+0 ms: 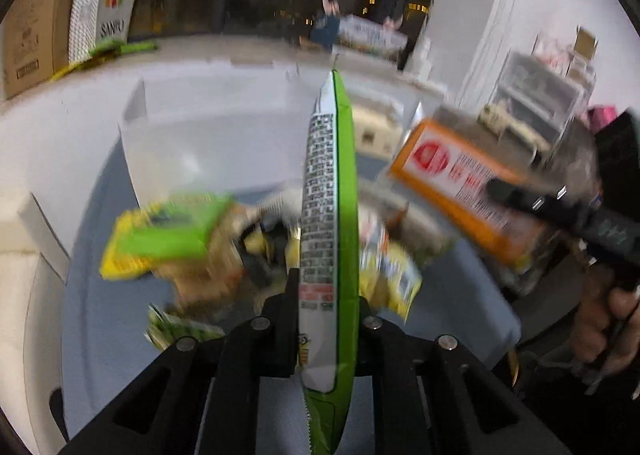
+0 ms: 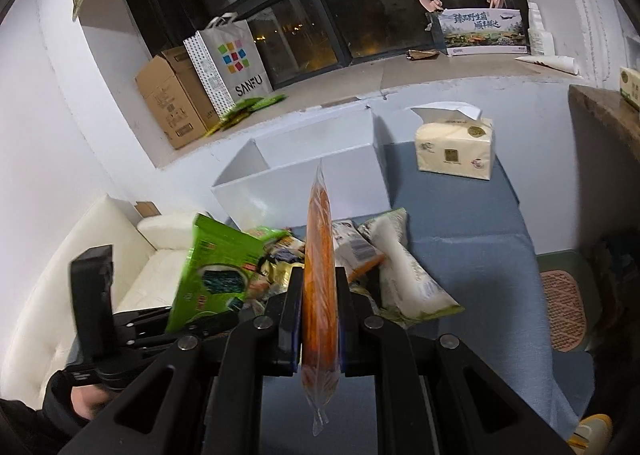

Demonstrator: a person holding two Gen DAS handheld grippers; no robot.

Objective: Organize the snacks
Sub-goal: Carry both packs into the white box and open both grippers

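My left gripper [image 1: 326, 303] is shut on a green snack packet [image 1: 332, 215], held edge-on above the snack pile [image 1: 256, 247]. My right gripper [image 2: 318, 287] is shut on an orange snack packet [image 2: 318, 255], also edge-on. In the left wrist view the orange packet [image 1: 460, 183] and the right gripper [image 1: 560, 211] show at the right. In the right wrist view the green packet [image 2: 216, 267] and the left gripper [image 2: 120, 319] show at the left. A white open box [image 2: 304, 167] stands behind the pile on the blue-grey surface [image 2: 480, 255].
A tissue pack [image 2: 454, 151] sits on the surface at the back right. A cardboard box [image 2: 172, 107] and a paper bag [image 2: 232, 63] stand on the window ledge. A white sofa [image 2: 80, 279] is at the left. A clear organiser [image 1: 536, 111] is at the right.
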